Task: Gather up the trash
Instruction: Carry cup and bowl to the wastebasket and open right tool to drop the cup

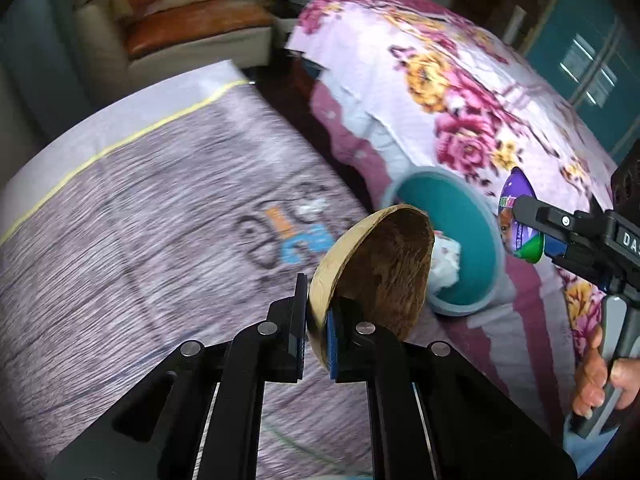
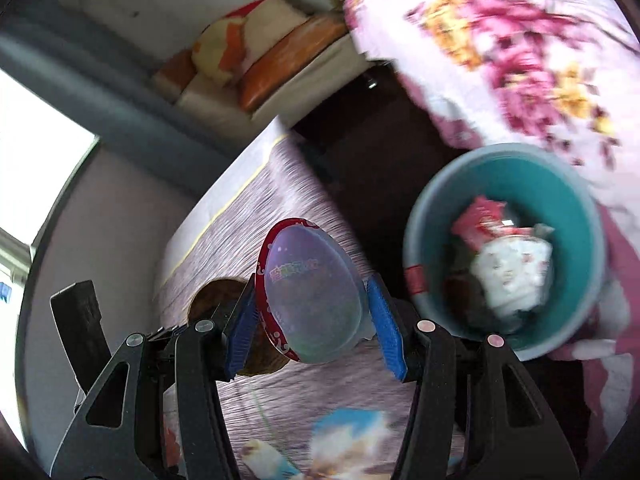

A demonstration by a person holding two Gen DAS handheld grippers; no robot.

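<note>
Gripping a coconut shell half (image 1: 374, 276) by its rim, the left gripper (image 1: 318, 332) holds it tilted above the grey printed mat (image 1: 140, 216), its blue pads clenched on the shell's wall. At two o'clock from the shell, just past it in the left wrist view, sits a teal bin (image 1: 476, 280) beside the floral bedspread (image 1: 460, 92), with crumpled white paper (image 1: 446, 258) inside. The right gripper (image 2: 316, 322) is closed on a plastic cup (image 2: 312, 292) with a red rim, held sideways. At three o'clock from the cup, the bin's opening shows a white paper cup (image 2: 510, 276) and a red wrapper (image 2: 478, 218). A sofa (image 1: 180, 28) stands at eleven o'clock.
</note>
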